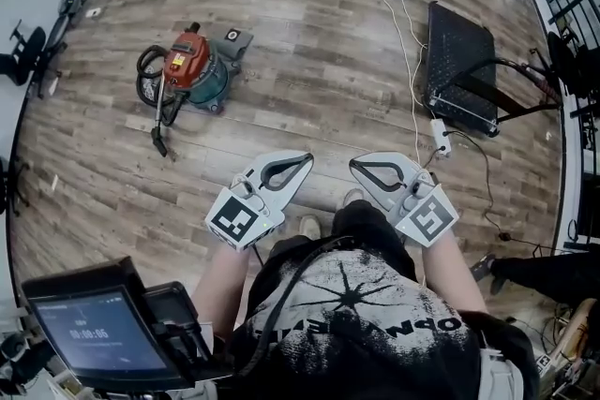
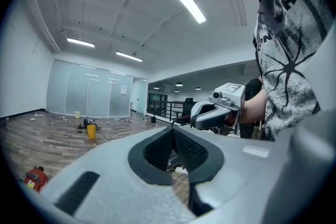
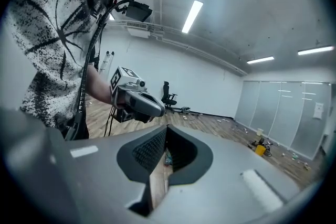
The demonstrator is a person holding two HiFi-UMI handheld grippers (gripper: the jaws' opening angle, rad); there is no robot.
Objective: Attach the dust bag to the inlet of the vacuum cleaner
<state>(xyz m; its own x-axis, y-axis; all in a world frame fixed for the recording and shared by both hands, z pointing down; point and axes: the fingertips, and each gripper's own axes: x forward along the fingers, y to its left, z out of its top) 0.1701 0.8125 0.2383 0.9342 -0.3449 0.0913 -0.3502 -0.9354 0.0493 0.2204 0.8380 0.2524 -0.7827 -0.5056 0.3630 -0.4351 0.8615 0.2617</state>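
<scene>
The task is not looking started yet: the vacuum cleaner (image 1: 192,70) is standing far on the left of the wooden floor (image 1: 319,42), well apart from the person, and I cannot make out any dust bag or inlet. The left gripper (image 1: 306,161) and the right gripper (image 1: 355,165) are both holding their jaws together on nothing. The vacuum's tube (image 1: 161,122) is lying roughly near to far, its nozzle end pointing near.
</scene>
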